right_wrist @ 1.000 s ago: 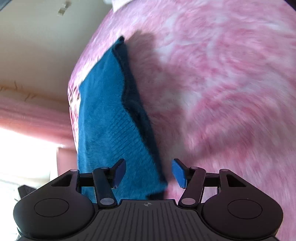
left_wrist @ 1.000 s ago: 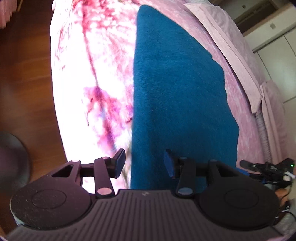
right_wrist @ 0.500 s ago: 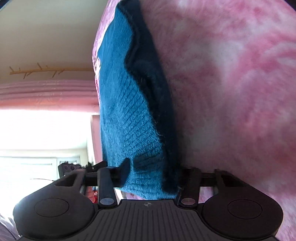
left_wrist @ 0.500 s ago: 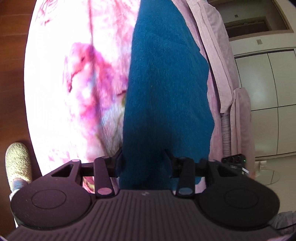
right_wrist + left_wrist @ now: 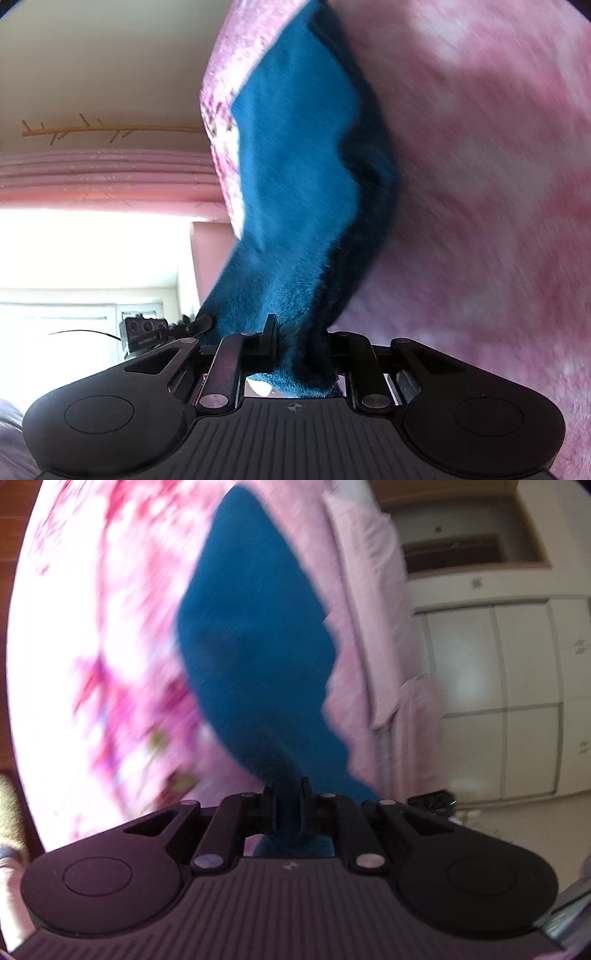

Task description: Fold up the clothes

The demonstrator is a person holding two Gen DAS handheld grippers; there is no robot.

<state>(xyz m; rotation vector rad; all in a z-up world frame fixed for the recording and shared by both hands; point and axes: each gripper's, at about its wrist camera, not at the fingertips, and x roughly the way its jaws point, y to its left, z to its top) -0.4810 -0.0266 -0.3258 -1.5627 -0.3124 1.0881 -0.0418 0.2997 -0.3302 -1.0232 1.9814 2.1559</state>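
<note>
A teal fuzzy sweater (image 5: 255, 646) lies lengthwise on a pink floral bedspread (image 5: 110, 627). My left gripper (image 5: 287, 794) is shut on the sweater's near edge, and the cloth bunches into a narrow neck between its fingers. In the right wrist view the same sweater (image 5: 295, 166) rises off the pink bedspread (image 5: 480, 184) in a folded double layer. My right gripper (image 5: 300, 332) has its jaws closing on the other near corner, the thick cloth pinched between the pads. Both views are blurred by motion.
A pale pink pillow (image 5: 362, 590) lies along the bed's right side. White wardrobe doors (image 5: 498, 701) stand beyond it. A bright window (image 5: 92, 251) under pink curtains (image 5: 110, 177) fills the left of the right wrist view. A furry slipper (image 5: 7, 805) is at the bed's edge.
Both grippers went from open around the sweater's near edge to clamped on it. Both have lifted and tilted, pulling the near end of the sweater up off the bed.
</note>
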